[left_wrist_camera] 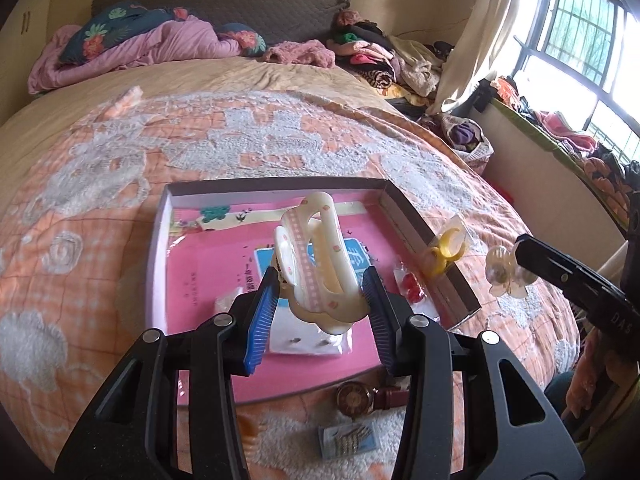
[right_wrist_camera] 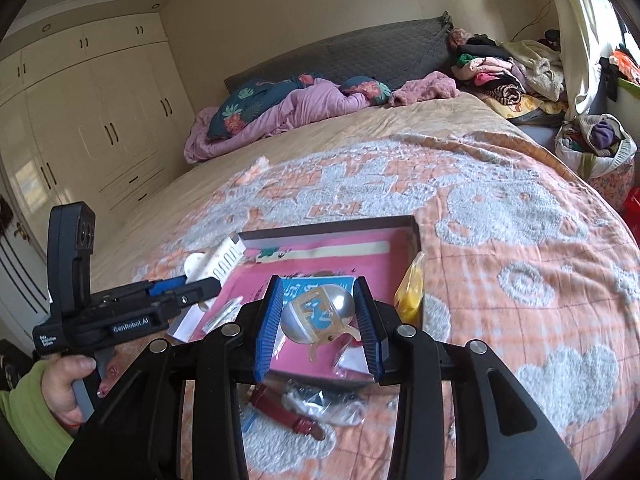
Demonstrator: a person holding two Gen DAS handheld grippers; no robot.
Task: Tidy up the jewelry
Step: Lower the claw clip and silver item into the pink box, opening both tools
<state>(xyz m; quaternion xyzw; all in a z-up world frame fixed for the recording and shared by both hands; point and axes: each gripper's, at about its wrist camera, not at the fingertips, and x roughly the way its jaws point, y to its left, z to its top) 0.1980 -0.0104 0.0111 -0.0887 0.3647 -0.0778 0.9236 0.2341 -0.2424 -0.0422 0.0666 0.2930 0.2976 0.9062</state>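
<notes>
My left gripper (left_wrist_camera: 320, 280) is shut on a cream hair claw clip (left_wrist_camera: 316, 256) with pink trim, held upright above a shallow pink-lined box (left_wrist_camera: 280, 184) on the bed. In the right wrist view my right gripper (right_wrist_camera: 319, 286) is shut on a translucent clip with a pearly dome (right_wrist_camera: 320, 312), above the box's (right_wrist_camera: 328, 228) near right part. That clip (left_wrist_camera: 506, 276) shows flower-shaped at the right of the left wrist view, in the right gripper (left_wrist_camera: 520, 248) just outside the box. The left gripper (right_wrist_camera: 212, 284) and its cream clip (right_wrist_camera: 216, 262) appear at left.
A bagged yellow clip (left_wrist_camera: 446, 250) leans on the box's right wall, with a bagged red piece (left_wrist_camera: 412, 286) inside. A brown-strapped watch (left_wrist_camera: 360, 398) and a hairpin pack (left_wrist_camera: 350, 438) lie in front of the box. A hand (right_wrist_camera: 68, 384) in a green sleeve holds the left gripper.
</notes>
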